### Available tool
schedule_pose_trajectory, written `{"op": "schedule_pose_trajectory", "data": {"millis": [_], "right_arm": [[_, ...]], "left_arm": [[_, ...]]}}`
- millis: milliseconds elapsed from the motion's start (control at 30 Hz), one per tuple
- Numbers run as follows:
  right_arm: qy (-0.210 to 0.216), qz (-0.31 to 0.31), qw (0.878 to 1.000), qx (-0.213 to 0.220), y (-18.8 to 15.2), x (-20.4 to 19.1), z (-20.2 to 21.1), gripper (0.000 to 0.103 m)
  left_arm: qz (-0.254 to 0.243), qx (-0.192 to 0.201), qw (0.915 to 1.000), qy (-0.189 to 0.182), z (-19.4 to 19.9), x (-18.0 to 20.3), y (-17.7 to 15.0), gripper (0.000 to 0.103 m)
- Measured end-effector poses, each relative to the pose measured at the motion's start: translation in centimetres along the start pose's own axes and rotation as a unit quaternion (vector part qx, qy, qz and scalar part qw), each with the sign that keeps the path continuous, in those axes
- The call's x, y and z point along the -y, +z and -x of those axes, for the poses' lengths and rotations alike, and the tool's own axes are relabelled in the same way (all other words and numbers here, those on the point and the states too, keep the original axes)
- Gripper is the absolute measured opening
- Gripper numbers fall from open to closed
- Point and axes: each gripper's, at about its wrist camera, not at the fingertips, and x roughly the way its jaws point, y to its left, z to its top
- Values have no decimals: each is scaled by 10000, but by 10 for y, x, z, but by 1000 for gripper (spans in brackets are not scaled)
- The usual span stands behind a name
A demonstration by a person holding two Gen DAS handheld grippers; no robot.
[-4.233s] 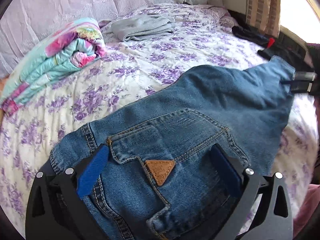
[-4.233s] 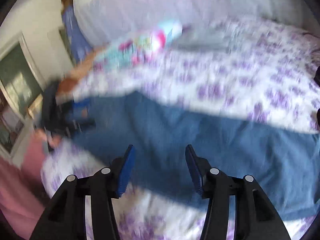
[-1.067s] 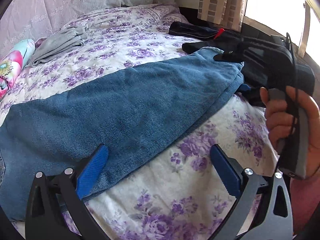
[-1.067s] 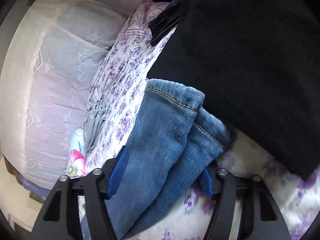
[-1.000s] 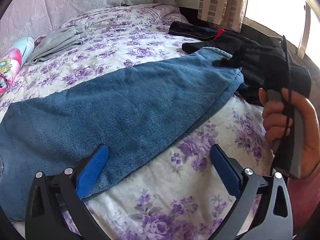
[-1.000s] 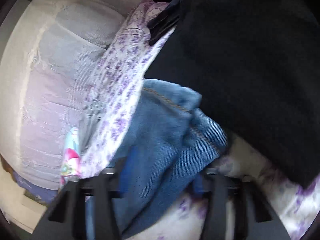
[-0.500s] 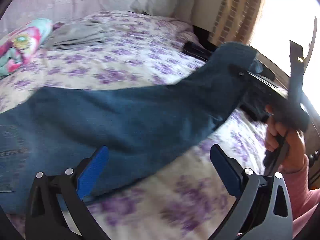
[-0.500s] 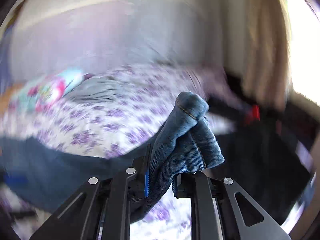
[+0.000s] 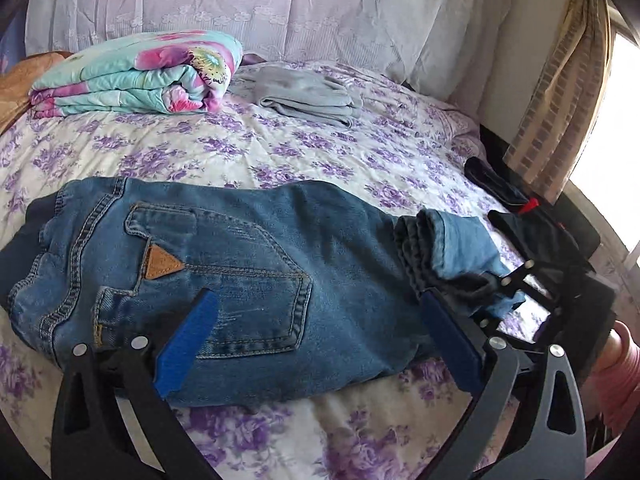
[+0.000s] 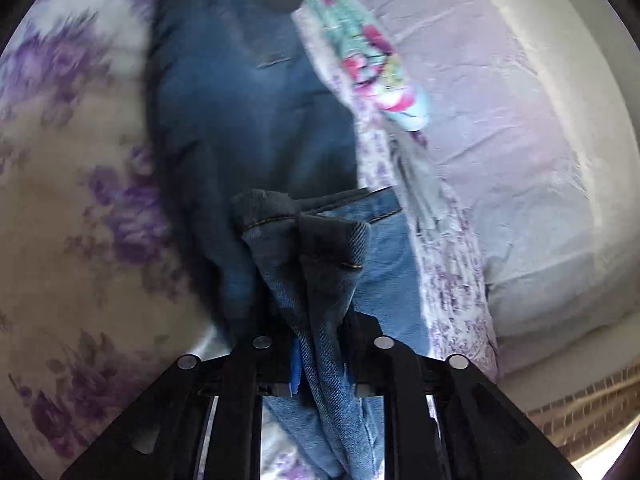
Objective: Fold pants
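Note:
Blue jeans [image 9: 248, 280] lie across the flowered bed, back pocket and tan triangle patch [image 9: 160, 264] facing up. My left gripper [image 9: 316, 340] is open just above their near edge, holding nothing. My right gripper [image 10: 320, 344] is shut on the leg cuffs [image 10: 308, 240], which it holds folded back over the jeans; the cuffs [image 9: 440, 240] and that gripper [image 9: 516, 284] show at the right in the left wrist view. The rest of the jeans [image 10: 240, 100] stretches away beneath in the right wrist view.
A folded flowered quilt [image 9: 136, 76] and folded grey clothes [image 9: 308, 96] lie at the back of the bed [image 9: 320, 156]. Dark garments [image 9: 520, 216] lie at the right edge by a curtain [image 9: 560, 80]. Pale pillows [image 9: 280, 4] line the headboard.
My right gripper closed on the cuffs, lifted them and carried them left over the jeans, folding the legs back. My left gripper drew back toward the waist end and stayed open.

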Motion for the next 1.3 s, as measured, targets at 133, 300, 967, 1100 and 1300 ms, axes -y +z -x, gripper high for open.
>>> {"op": "schedule_pose_trajectory", "data": {"millis": [133,300,967,1100,1300], "right_arm": [[640,-202,9977,120,-1,21,22,45],[2406,-2211,9399,991,-8,105,57,65],[2597,-5006,8239,552,-64,108,-6,31],[2674,-5126,8152,347,-77,77,-19,32],[2126,-5981,7671,933,-116,132,-4,46]], "left_arm": [[-245,93,9996,59,2,5,-4,99],[-160,150,9997,-109,2,0,-5,99],[-507,192,9982,-273,3,31,4,99],[-743,192,9914,-1057,-6,73,24,97],[-1053,-315,9810,-1600,-48,124,34,48]]}}
